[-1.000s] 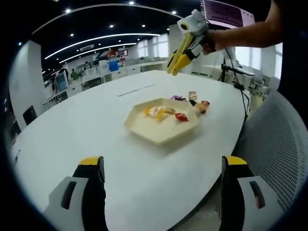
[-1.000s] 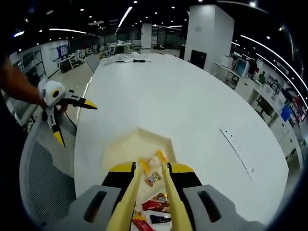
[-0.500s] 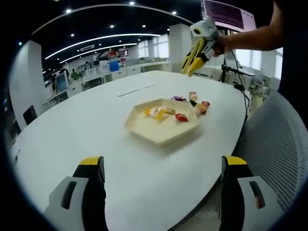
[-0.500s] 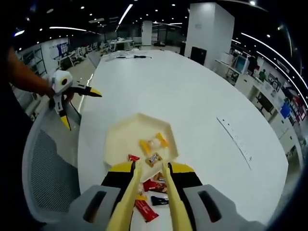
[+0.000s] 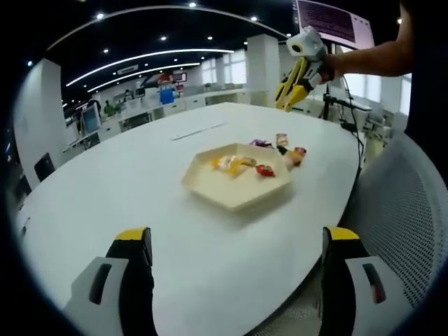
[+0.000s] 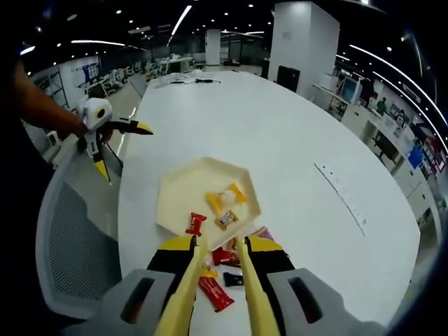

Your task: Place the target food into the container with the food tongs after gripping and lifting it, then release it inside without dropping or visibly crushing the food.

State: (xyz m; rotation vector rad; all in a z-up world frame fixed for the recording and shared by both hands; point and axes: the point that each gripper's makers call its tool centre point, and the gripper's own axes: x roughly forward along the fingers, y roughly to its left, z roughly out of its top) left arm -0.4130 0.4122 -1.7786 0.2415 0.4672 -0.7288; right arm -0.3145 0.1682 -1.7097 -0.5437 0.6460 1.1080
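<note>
The white table spans the middle of both views. On it, at centre of the left gripper view and centre-left of the right gripper view, sits the hexagonal cream tray, the container. It holds three wrapped pieces: a yellow-wrapped candy, a red-wrapped one and a small brown-and-gold one.

Outside the tray, just beside its near edge in the right gripper view, lies a loose cluster of wrapped snacks; the same cluster shows at the tray's right side in the left gripper view. The most exposed piece is a red bar, long axis running from upper left to lower right of that frame.

The right gripper clamps the yellow food tongs; the tong arms rise from the bottom of the frame with a gap between their tips and nothing gripped between them. The tips hang over the cluster, above the table rather than touching it, as the left gripper view shows in its upper right.

The left gripper has its jaws wide apart, empty, at the table's near edge, well apart from tray and snacks.

Judgement: the right hand is plainly nearer. The cluster lies just below the tips and the tray just ahead of them, so the next pick calls for a descent onto one piece, then a short carry forward.
</note>
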